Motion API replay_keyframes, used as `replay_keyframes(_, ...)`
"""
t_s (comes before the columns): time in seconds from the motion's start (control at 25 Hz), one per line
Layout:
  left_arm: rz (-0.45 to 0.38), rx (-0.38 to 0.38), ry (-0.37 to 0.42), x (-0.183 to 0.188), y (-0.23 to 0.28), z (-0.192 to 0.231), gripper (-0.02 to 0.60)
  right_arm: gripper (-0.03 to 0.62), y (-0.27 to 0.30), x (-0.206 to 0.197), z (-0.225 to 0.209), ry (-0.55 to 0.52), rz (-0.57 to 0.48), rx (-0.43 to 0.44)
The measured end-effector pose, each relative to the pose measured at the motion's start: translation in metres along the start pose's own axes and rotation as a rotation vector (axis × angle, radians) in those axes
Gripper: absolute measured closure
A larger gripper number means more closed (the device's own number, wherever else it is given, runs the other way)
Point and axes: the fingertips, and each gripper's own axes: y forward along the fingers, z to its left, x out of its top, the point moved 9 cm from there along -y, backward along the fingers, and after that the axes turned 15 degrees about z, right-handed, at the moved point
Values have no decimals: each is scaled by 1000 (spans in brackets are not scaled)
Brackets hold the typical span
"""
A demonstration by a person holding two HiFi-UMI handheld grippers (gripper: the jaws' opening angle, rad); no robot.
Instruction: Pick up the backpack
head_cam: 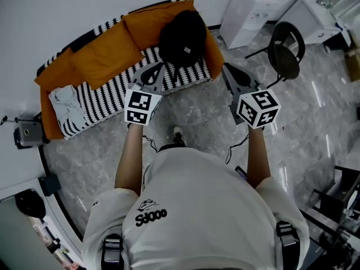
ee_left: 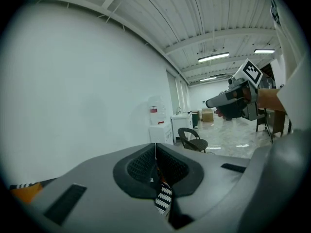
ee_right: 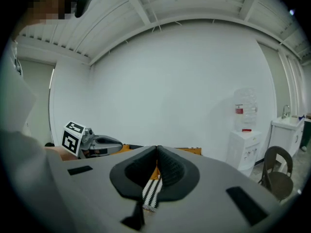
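The black backpack (head_cam: 183, 35) rests upright on a black-and-white striped sofa (head_cam: 107, 91), against its orange back cushions. My left gripper (head_cam: 154, 67) is held out just short of the sofa's front edge, below and left of the backpack, jaws shut and empty. My right gripper (head_cam: 226, 69) hovers over the floor to the backpack's lower right, also shut with nothing in it. In the left gripper view the pads (ee_left: 155, 147) meet, and the right gripper (ee_left: 214, 102) shows at the right. The right gripper view shows closed pads (ee_right: 156, 149) and the left gripper (ee_right: 114, 142) at left.
A pale crumpled cloth (head_cam: 67, 103) lies on the sofa's left end. A dark round chair (head_cam: 284, 49) and a white water dispenser (head_cam: 247, 10) stand to the right of the sofa. Grey marble floor (head_cam: 197, 117) lies between me and the sofa.
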Motion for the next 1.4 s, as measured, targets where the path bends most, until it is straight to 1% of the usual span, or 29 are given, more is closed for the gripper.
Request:
replay_keyframes(0.36,3,-20,-12,-6,28,66,558,560,61,28,3,10,43,-38)
replay_keyframes(0.6,10,-33,-34,-12,44,86,558,559,82,34,0,-48,68,-88)
replay_keyframes(0.8,18,-35,-37,-15,49,101,558,559,96,41,-6,-15,61,-90)
replay_keyframes(1.16,38,-16,-45,-8,78,133,558,559,133,59,-33,-33,67,-135)
replay_keyframes(1.4,61,-15,-35,12,123,152,558,559,166,73,-76,-22,67,-121)
